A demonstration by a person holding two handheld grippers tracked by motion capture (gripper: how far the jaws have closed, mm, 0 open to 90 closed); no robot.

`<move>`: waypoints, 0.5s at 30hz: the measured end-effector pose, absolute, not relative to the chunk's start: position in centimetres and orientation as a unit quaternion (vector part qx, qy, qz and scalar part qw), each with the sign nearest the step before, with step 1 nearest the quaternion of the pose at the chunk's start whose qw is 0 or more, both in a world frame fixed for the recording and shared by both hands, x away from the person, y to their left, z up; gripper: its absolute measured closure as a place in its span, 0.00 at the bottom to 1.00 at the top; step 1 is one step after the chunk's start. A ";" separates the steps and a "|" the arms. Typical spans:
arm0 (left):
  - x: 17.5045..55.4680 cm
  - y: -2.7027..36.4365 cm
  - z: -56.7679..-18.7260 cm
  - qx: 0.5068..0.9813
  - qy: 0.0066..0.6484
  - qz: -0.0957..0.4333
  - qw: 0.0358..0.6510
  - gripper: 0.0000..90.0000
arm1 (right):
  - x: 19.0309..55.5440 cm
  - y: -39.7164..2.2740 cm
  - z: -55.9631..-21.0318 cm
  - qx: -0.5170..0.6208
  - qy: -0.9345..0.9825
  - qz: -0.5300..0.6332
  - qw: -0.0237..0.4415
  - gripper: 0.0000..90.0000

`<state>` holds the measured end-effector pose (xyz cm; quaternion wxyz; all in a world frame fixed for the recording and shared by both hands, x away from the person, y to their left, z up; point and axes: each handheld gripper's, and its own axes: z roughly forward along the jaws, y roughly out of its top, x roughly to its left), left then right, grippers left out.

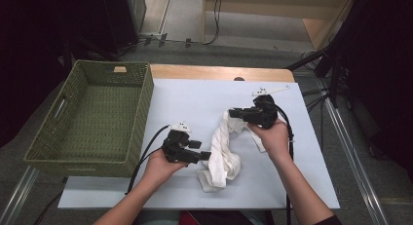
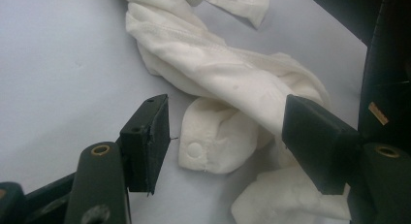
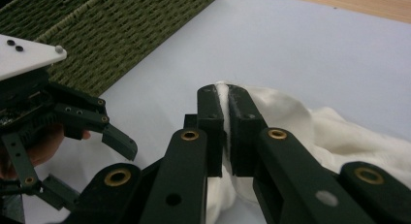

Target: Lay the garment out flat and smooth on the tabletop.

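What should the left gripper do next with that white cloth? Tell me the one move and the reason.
Probably close the left gripper on the lower end of the white cloth. Its jaws stand open around a fold of the cloth, pads not pressing, while the right gripper is already shut on the upper end. With both ends gripped, the twisted cloth could be lifted or spread, perhaps toward the green basket.

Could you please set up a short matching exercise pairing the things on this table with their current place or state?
Things:
1. right gripper
2. left gripper
3. white cloth
4. green woven basket

States:
a. open, jaws on either side of a fold of cloth
b. stands at the table's left edge
c. shut on the cloth's upper end
d. lies twisted on the pale sheet

Pairs: 1-c, 2-a, 3-d, 4-b
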<state>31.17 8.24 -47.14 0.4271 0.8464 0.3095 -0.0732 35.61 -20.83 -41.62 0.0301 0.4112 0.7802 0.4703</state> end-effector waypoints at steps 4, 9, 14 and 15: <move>30.8 8.6 -47.0 0.844 0.314 -0.071 0.430 0.38 | 36.4 -19.4 -41.6 0.404 0.786 0.468 0.025 0.93; 30.4 9.1 -47.0 0.843 0.319 -0.067 0.428 0.38 | 37.3 -17.8 -41.7 0.396 0.790 0.467 0.017 0.93; 30.0 9.7 -47.0 0.840 0.328 -0.062 0.429 0.38 | 38.1 -16.2 -41.8 0.385 0.798 0.463 0.013 0.93; 29.9 9.8 -47.1 0.838 0.329 -0.062 0.430 0.38 | 38.3 -15.8 -41.9 0.383 0.799 0.462 0.012 0.93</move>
